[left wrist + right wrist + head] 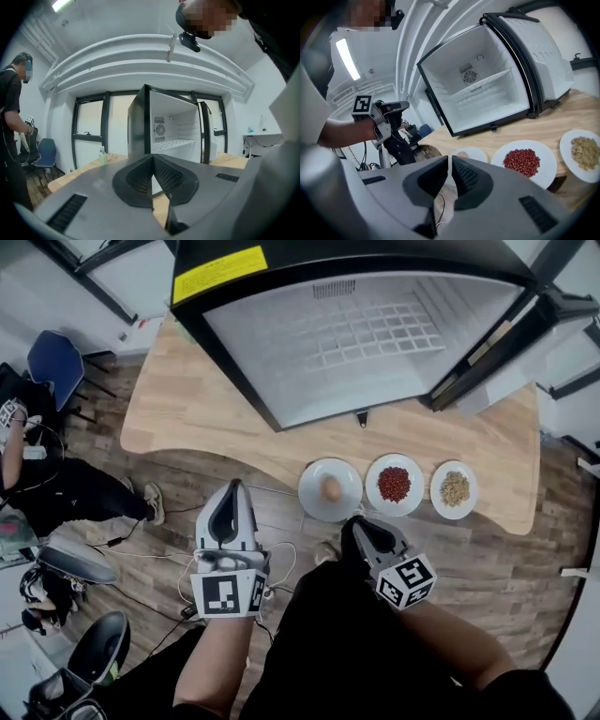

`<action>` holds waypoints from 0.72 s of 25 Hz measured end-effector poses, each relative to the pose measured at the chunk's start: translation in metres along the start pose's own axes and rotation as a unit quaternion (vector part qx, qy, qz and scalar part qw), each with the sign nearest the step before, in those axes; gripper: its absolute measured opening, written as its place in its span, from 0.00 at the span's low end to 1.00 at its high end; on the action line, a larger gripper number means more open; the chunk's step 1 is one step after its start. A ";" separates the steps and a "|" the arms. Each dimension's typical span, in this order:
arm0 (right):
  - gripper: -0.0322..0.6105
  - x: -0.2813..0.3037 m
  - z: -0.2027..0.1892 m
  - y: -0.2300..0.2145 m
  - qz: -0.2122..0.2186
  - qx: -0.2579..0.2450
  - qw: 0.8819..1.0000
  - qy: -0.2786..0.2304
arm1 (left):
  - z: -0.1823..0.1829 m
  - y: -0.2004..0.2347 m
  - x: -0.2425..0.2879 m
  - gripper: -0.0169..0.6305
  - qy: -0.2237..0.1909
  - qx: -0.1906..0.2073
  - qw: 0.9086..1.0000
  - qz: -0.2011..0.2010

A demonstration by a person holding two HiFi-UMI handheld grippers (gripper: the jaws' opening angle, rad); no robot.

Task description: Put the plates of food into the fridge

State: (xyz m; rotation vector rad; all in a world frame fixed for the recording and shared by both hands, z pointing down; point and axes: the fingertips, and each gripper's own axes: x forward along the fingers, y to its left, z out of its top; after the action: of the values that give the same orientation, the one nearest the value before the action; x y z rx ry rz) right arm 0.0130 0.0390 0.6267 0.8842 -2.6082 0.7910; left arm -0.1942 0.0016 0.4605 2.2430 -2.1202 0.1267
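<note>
Wooden table [187, 409] carried an open fridge [356, 334] with bare white shelves. At the left, the left gripper [232, 491] hung short of the table's near edge, its jaws pressed together on nothing. Along that edge stood the egg plate [314, 501], then the plate of red beans [395, 510], then the plate of pale grains [455, 513]. The right gripper [356, 523], just below the first two plates, had its jaws closed too, and empty.

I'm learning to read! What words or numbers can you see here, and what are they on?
Yellow label on the fridge top: has print, but too blurred to read.
Left marker cube, right marker cube: only black-and-white square patterns, no words.
Nothing else readable.
</note>
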 end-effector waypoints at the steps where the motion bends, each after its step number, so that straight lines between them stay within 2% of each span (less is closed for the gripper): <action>1: 0.09 0.002 -0.007 -0.004 -0.006 0.010 1.000 0.003 | -0.002 0.000 0.000 0.03 0.001 0.003 1.000 -0.001; 3: 0.13 0.007 -0.022 -0.014 -0.019 0.046 0.999 0.010 | -0.005 -0.001 -0.003 0.03 0.004 0.007 1.000 -0.003; 5: 0.28 0.014 -0.034 -0.023 -0.028 0.083 0.996 0.015 | -0.006 -0.001 -0.006 0.03 0.003 0.014 1.000 -0.001; 6: 0.32 0.018 -0.038 -0.027 -0.031 0.097 0.995 0.016 | -0.006 -0.001 -0.007 0.03 0.001 0.018 1.000 0.000; 10: 0.32 0.034 -0.049 -0.032 -0.039 0.155 0.987 0.013 | -0.010 0.005 -0.013 0.03 0.004 0.022 1.000 0.005; 14: 0.34 0.043 -0.066 -0.034 -0.054 0.227 0.972 0.016 | -0.017 0.011 -0.025 0.03 0.016 0.028 0.999 0.015; 18: 0.38 0.048 -0.078 -0.041 -0.071 0.269 0.960 0.008 | -0.026 0.013 -0.034 0.03 0.027 0.027 0.999 0.016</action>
State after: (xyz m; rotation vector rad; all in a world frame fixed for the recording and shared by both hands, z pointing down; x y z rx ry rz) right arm 0.0078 0.0338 0.7265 1.1764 -2.3050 1.4922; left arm -0.2093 0.0368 0.4831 2.2094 -2.1504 0.2450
